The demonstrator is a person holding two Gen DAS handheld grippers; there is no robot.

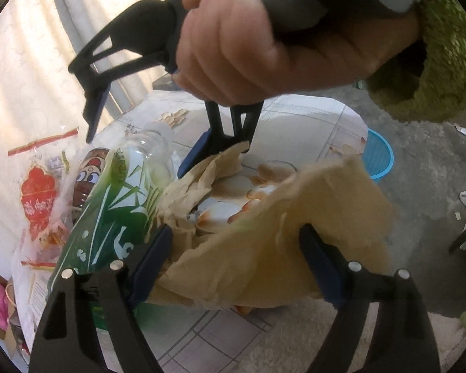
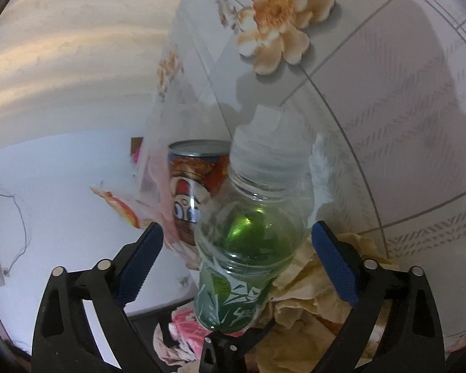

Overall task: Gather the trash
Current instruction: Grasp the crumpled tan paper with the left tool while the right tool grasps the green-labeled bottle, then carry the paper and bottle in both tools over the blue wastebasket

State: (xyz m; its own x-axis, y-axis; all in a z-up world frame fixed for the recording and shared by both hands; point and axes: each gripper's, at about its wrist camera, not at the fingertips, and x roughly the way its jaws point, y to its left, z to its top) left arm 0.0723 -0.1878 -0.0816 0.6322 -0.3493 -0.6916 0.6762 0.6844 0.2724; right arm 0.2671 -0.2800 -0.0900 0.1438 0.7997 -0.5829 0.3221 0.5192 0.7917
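A flowered tablecloth (image 2: 388, 99) is spread under a heap of trash, where a crumpled brown paper bag (image 1: 264, 242) is held up at its mouth, seemingly so that rubbish can be dropped in. Beside it a green-labelled plastic bottle (image 2: 248, 248) and a cartoon-printed can (image 2: 189, 186) are seen leaning together. The left gripper (image 1: 236, 245) is spread wide across the bag's rim without visibly pinching it, while the right gripper (image 2: 236, 261) is released around the bottle, its pads (image 2: 332, 261) apart from it.
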